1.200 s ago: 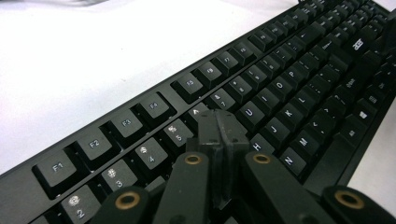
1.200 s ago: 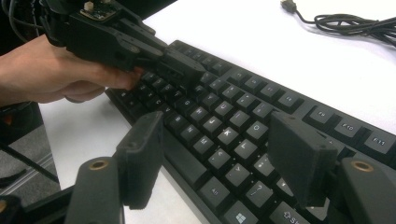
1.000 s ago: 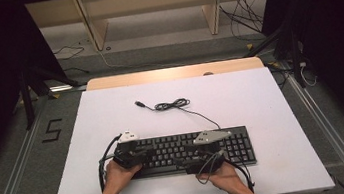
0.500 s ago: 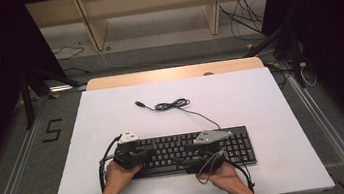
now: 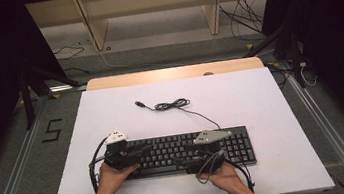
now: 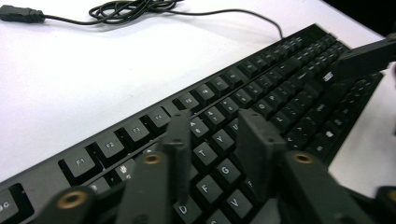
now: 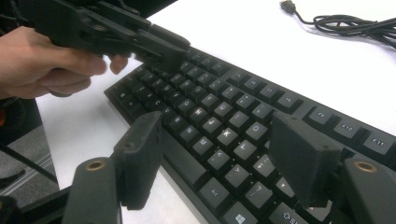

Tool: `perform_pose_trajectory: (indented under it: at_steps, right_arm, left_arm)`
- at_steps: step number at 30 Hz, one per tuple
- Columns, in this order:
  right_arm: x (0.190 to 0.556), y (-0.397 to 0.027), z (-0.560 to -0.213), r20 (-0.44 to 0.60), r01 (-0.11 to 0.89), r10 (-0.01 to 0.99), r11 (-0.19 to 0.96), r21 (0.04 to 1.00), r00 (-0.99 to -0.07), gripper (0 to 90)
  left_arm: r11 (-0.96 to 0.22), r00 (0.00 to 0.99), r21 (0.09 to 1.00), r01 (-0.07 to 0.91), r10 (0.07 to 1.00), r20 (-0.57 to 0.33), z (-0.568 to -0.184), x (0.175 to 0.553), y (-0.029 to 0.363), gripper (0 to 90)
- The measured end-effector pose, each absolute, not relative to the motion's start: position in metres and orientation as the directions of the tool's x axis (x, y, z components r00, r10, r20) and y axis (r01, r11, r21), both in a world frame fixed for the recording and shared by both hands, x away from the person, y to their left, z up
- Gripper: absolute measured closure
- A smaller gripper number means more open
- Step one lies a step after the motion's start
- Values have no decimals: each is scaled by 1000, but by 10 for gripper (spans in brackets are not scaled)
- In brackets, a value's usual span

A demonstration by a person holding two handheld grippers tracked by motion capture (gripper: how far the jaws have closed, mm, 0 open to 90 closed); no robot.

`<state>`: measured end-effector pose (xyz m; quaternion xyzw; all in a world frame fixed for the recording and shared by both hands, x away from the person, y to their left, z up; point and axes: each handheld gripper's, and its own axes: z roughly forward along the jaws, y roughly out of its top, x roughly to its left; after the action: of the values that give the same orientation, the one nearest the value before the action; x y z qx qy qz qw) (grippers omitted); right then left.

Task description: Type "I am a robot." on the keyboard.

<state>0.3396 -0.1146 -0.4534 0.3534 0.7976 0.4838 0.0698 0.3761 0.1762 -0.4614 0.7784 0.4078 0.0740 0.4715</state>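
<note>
While both jaw pairs stand apart, each hand-held gripper (image 5: 139, 154) (image 5: 188, 159) hovers over the keyboard (image 5: 167, 150).

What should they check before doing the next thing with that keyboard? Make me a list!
1. Left gripper open: ok, its jaws have just been opening, with a gap between them and nothing gripped.
2. Right gripper open: ok, jaws wide apart above the keys.
3. Keyboard lying flat on the table: ok.
4. Cable away from both grippers: ok, it lies bunched behind the keyboard.
5. Plug free: ok, it lies loose on the table.
6. Jaws touching the keys: cannot tell.
</note>
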Motion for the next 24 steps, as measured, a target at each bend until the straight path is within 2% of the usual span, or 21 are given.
perform_pose_trajectory:
  at_steps: [1,2,3,15,20,24]
  right_arm:
    - [340,-115,-453,230,497,632,282,821,-740,356]
    - [340,-115,-453,230,497,632,282,821,-740,356]
    - [340,-114,-454,230,498,633,283,820,-739,355]
    - [342,-112,-455,226,501,638,289,816,-737,370]
    - [344,-110,-457,219,504,641,302,809,-736,415]
    - [346,-110,-459,212,517,655,316,795,-726,499]
  left_arm:
    - [-212,656,798,565,701,-278,-461,375,177,594]
    - [-205,657,800,564,698,-284,-460,373,178,594]
    - [-202,658,802,562,697,-285,-460,372,179,535]
    - [-142,661,828,542,681,-316,-456,357,193,378]
    - [-127,663,834,537,676,-323,-457,352,197,345]
    - [-120,663,837,534,673,-327,-459,349,199,331]
